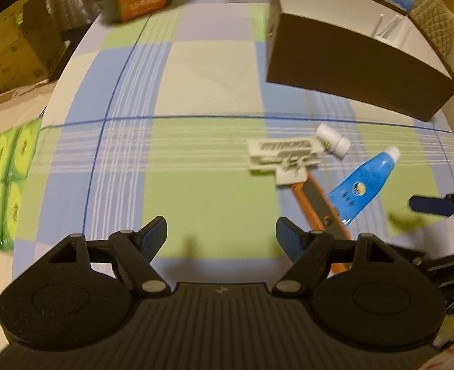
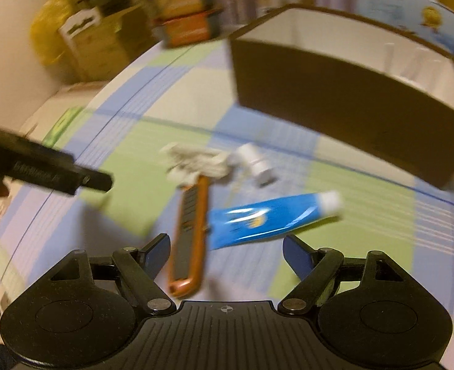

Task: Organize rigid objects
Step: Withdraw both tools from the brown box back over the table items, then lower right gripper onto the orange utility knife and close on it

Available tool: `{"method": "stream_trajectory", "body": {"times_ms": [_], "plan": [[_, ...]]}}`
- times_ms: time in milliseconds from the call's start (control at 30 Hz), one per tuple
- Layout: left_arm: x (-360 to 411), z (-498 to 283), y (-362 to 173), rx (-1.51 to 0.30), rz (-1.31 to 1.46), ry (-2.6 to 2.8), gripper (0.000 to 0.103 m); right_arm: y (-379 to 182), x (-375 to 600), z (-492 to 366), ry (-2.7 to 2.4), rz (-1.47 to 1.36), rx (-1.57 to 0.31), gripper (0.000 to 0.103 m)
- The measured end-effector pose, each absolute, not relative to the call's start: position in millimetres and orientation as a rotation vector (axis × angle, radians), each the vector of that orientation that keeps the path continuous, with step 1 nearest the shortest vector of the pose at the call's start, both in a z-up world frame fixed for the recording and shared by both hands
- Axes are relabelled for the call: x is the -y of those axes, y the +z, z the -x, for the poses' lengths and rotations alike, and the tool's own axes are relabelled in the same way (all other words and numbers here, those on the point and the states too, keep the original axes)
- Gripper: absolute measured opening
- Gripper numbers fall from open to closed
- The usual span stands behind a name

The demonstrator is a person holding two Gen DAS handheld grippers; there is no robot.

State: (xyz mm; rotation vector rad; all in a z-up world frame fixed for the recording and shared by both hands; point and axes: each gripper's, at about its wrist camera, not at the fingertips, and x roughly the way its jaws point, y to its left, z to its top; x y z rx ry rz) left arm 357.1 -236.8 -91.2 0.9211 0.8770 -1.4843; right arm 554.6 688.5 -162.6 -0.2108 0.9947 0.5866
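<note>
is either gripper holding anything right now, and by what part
Nothing is held. The left gripper and right gripper are both open and empty above the cloth; the cutter and blue tube lie ungripped.

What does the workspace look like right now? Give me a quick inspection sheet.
Surface: checked tablecloth, green, blue and white.
Job's things: blue tube, orange utility knife, small white bottle and white clip lie loose near the brown box; white sticks inside it.
Clutter: orange containers, green packs at table edges.
Grippers: left gripper and right gripper open, holding nothing.
Cables: nothing seen.
Surroundings: cardboard cartons, curtain.
</note>
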Motion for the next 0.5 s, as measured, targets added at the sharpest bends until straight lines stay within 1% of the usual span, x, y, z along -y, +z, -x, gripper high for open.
{"method": "stream_trajectory", "body": {"times_ms": [67, 167, 267, 500], "plan": [[232, -361, -92, -0.884, -0.915, -1.477, 0.075, -172, -701, -551, 0.617, 0.230, -1.010, 0.062], [227, -367, -92, -0.890, -0.905, -1.471, 0.075, -183, -714, -550, 0.632, 0.238, -1.017, 0.055], [223, -372, -96, -0.898, -0.904, -1.464, 0.075, -191, -721, -553, 0.613, 0.249, -1.007, 0.050], [214, -381, -108, -0.923, -0.919, -1.456, 0.075, -211, -734, -556, 0.545, 0.306, -1.011, 0.042]]}}
